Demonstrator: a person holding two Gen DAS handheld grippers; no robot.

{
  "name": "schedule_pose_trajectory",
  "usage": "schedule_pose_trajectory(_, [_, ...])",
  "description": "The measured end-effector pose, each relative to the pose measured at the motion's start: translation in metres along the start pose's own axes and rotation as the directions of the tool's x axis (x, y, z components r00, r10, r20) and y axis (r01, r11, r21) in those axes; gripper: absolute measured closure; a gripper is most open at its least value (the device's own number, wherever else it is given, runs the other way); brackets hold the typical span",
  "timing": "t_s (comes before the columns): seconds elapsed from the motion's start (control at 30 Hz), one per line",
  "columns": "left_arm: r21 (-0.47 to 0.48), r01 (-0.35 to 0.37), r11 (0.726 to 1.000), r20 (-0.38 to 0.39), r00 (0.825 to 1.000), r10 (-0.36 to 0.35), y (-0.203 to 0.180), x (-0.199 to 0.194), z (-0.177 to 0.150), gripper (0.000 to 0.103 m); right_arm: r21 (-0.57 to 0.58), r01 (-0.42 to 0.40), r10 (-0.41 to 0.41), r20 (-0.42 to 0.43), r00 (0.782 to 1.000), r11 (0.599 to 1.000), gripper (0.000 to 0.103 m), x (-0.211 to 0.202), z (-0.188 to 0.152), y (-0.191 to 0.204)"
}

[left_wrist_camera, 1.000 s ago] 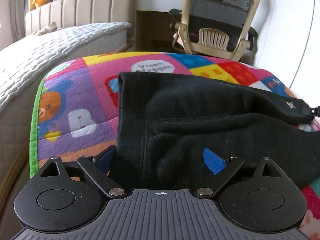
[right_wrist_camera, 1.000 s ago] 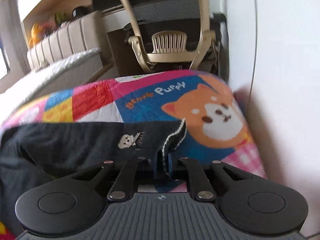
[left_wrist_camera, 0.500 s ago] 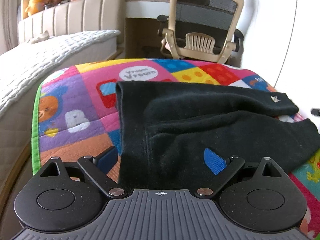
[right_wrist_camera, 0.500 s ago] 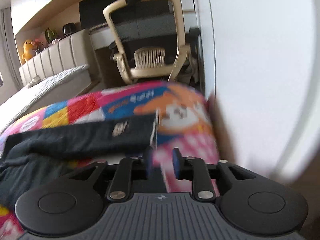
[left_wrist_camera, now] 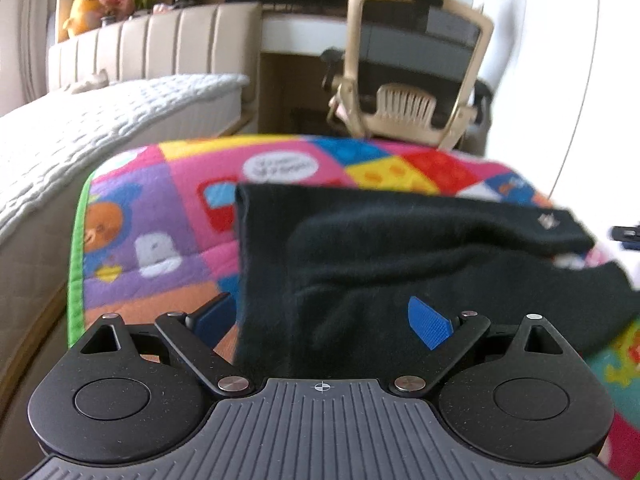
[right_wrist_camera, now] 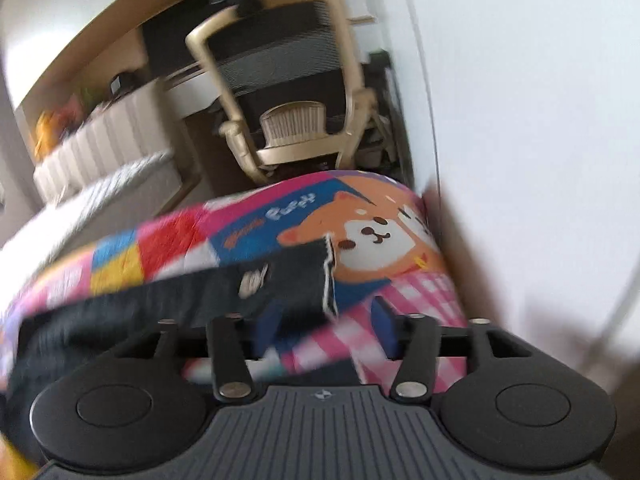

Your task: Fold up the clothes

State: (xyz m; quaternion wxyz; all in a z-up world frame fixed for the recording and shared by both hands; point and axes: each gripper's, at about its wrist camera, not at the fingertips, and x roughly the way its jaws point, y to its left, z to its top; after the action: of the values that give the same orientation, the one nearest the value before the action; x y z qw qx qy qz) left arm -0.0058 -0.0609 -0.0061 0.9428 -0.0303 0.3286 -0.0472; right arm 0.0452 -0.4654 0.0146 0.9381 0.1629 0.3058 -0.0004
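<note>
**A:** Where is your garment sitting?

**B:** The black garment lies on the patchwork play mat, a long strip of it with a small white motif running out to your right, its white-edged hem over the orange puppy print. A second layer lies heaped nearer you, so it reads as partly folded, though how many folds are left I can't judge.

**A:** And your left gripper?

**B:** Spread wide, straddling the near edge of the cloth. One blue pad shows on top of the fabric; the other sits at the cloth's left border. It grips nothing. I'd guess you keep it low there either to pin the edge or to be ready to pinch it.

**A:** The right gripper?

**B:** Also parted and empty, just short of that hem, tilted. The view is blurred, so the exact gap to the cloth is unclear.
</note>
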Motion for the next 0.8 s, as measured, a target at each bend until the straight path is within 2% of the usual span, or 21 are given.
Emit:
schedule_pose_trajectory(0.1, [0.014,0.044,0.999,-0.014,0.999,-0.044,-0.007,0.003,-0.003,0.007,0.043,-0.009,0.011,-0.046,0.999,0.999,0.055,0.032,0.002,0.003])
schedule_pose_trajectory(0.13, [0.018,0.059,0.998,-0.018,0.998,-0.059,-0.009,0.004,-0.004,0.006,0.018,-0.008,0.009,-0.053,0.999,1.000,0.070,0.039,0.000,0.008])
schedule_pose_trajectory(0.2, [0.027,0.089,0.996,-0.028,0.996,-0.088,-0.014,0.006,-0.006,0.006,-0.087,0.010,-0.014,-0.041,0.999,0.996,0.085,0.045,-0.005,0.023])
schedule_pose_trajectory(0.23, [0.031,0.103,0.994,-0.033,0.994,-0.102,-0.016,0.007,-0.007,0.006,-0.138,0.021,-0.026,-0.032,0.999,0.990,0.089,0.045,-0.006,0.028])
schedule_pose_trajectory(0.33, [0.043,0.147,0.988,-0.048,0.988,-0.145,-0.022,0.011,-0.010,0.005,-0.233,0.099,-0.095,0.028,0.995,0.967,0.091,0.041,-0.003,0.033])
schedule_pose_trajectory(0.37, [0.044,0.150,0.988,-0.048,0.988,-0.147,-0.022,0.011,-0.011,0.005,-0.263,0.136,-0.125,0.056,0.991,0.955,0.096,0.039,-0.003,0.034])
schedule_pose_trajectory(0.43, [0.044,0.155,0.987,-0.049,0.987,-0.153,-0.022,0.011,-0.013,0.005,-0.316,0.188,-0.165,0.100,0.981,0.930,0.096,0.038,-0.002,0.036])
schedule_pose_trajectory(0.5, [0.047,0.156,0.987,-0.053,0.987,-0.153,-0.022,0.012,-0.013,0.005,-0.342,0.200,-0.166,0.126,0.978,0.918,0.096,0.036,-0.003,0.038])
schedule_pose_trajectory(0.57, [0.057,0.144,0.988,-0.059,0.988,-0.141,-0.025,0.013,-0.012,0.004,-0.325,0.198,-0.164,0.129,0.978,0.925,0.095,0.033,-0.002,0.038])
schedule_pose_trajectory(0.67, [0.053,0.161,0.985,-0.041,0.986,-0.159,-0.028,0.007,-0.005,0.004,-0.295,0.149,-0.113,0.136,0.984,0.944,0.095,0.017,-0.002,0.044])
schedule_pose_trajectory(0.8, [0.064,0.229,0.971,0.001,0.973,-0.230,-0.043,0.010,0.021,0.005,-0.276,-0.069,0.083,0.039,0.996,0.959,0.094,0.003,-0.006,0.069])
